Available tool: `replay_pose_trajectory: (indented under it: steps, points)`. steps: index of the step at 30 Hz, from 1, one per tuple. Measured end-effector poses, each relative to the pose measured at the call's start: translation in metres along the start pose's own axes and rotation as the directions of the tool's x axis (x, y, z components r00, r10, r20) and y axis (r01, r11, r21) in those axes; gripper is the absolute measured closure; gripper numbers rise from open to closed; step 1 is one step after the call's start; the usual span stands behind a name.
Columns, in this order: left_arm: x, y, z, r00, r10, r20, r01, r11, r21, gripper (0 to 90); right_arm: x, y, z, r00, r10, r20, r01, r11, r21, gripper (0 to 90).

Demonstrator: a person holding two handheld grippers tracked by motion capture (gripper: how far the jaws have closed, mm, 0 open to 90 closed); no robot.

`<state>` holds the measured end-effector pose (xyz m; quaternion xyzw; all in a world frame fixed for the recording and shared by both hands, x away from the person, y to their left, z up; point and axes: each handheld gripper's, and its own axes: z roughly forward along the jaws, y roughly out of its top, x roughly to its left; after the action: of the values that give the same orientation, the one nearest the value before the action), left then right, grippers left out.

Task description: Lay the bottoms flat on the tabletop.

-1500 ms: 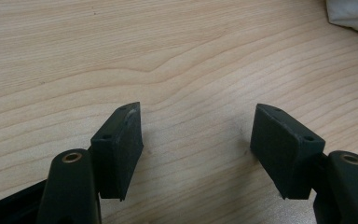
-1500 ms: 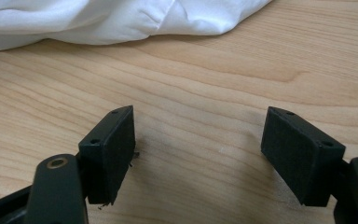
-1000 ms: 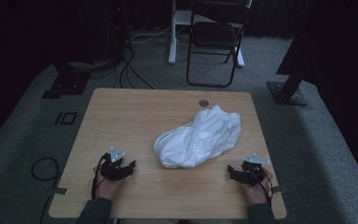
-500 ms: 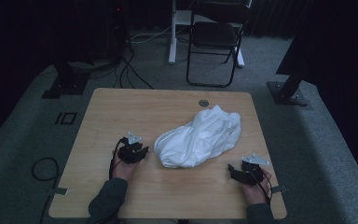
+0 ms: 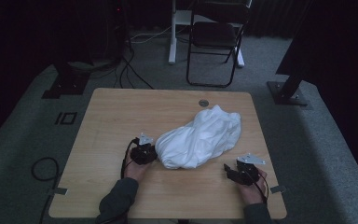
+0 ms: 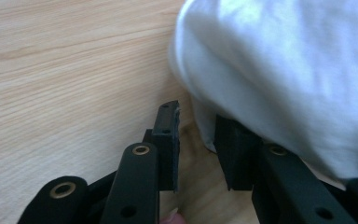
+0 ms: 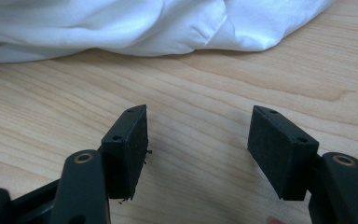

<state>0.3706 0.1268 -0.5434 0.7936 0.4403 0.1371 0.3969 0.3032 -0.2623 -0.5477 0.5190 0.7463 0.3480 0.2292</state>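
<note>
High view: a white cloth lies heaped mid-bench; left gripper touches its near-left edge, right gripper waits apart. Left gripper view: jaws have been narrowing, a fold seemingly between, unpinched. Right gripper view: jaws closing slightly, wide, empty. Pinch one layer.

White cloth, black tongs, light wood-grain table

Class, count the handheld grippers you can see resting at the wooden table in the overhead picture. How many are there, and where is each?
2. The left gripper sits against the near-left edge of the white cloth; the right gripper rests apart from it near the table's front right corner.
</note>
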Motion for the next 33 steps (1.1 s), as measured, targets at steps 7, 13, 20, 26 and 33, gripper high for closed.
replay_pose_trajectory:
  steps: [7, 13, 20, 26, 33]
  points:
    - [-0.031, -0.01, -0.001, 0.9964, 0.067, 0.053, -0.068, 0.9975, 0.019, 73.5, 0.001, 0.005, -0.006, 0.9991, 0.031, -0.028, -0.032, 0.998, -0.051, 37.1]
    - [-0.073, -0.013, 0.0, 0.9699, 0.19, 0.153, -0.2, 0.978, 0.058, 71.2, 0.006, 0.014, -0.006, 0.9981, 0.045, -0.042, -0.049, 0.995, -0.092, 37.1]
    - [-0.087, -0.015, -0.019, 0.9457, 0.244, 0.215, -0.26, 0.9642, 0.05, 65.4, 0.011, 0.023, -0.006, 0.9922, 0.091, -0.085, -0.102, 0.985, -0.142, 38.8]
    - [-0.058, -0.008, -0.051, 0.9728, 0.207, 0.105, -0.208, 0.9782, 0.001, 60.6, 0.017, 0.033, -0.004, 0.9817, 0.118, -0.15, -0.145, 0.971, -0.188, 41.3]
    - [-0.016, -0.018, -0.072, 0.9961, 0.089, 0.002, -0.089, 0.9955, -0.034, 56.6, 0.051, 0.065, 0.013, 0.9809, 0.072, -0.181, -0.114, 0.965, -0.235, 43.9]
